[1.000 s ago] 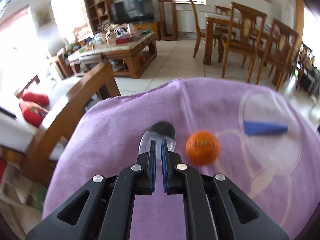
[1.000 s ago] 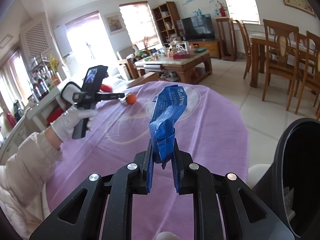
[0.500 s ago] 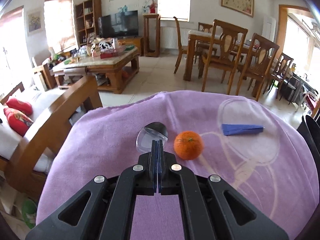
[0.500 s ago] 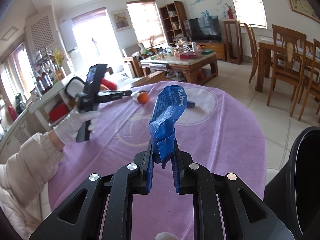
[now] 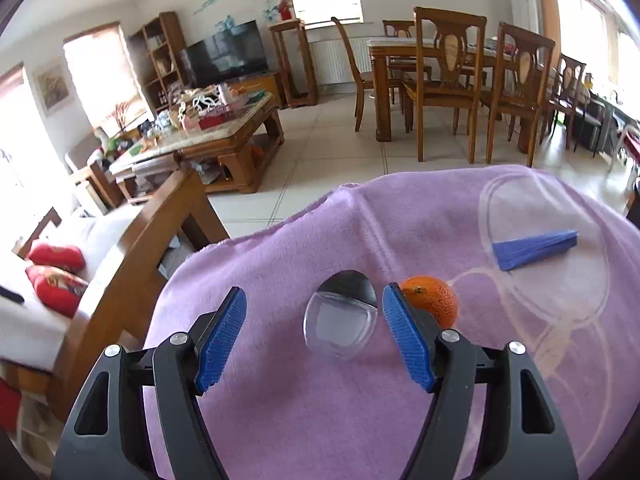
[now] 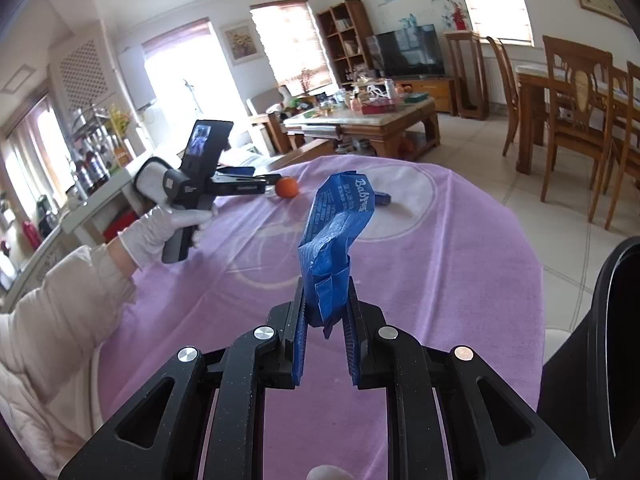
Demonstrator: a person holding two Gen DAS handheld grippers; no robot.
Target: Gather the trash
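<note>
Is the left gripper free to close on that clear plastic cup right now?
Probably yes: the left gripper is open, the clear plastic cup lies between its pads, untouched. Only the orange crowds one finger.

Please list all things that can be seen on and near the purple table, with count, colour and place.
tablecloth: one, purple with pale loops, covers the table
clear plastic lid: one, transparent, on the cloth in line with the gap of the open left jaws
orange: one, orange, on the cloth just right of the lid
folded blue wrapper: one, blue, flat on the cloth, far right
blue packet: one, blue with white print, upright in the right gripper
bin: one, black, at the table's right edge
left gripper: black with blue pads, jaws just opened, nothing gripped
right gripper: black with blue pads, shut on the packet
gloved hand: one, white glove, holds the left gripper
</note>
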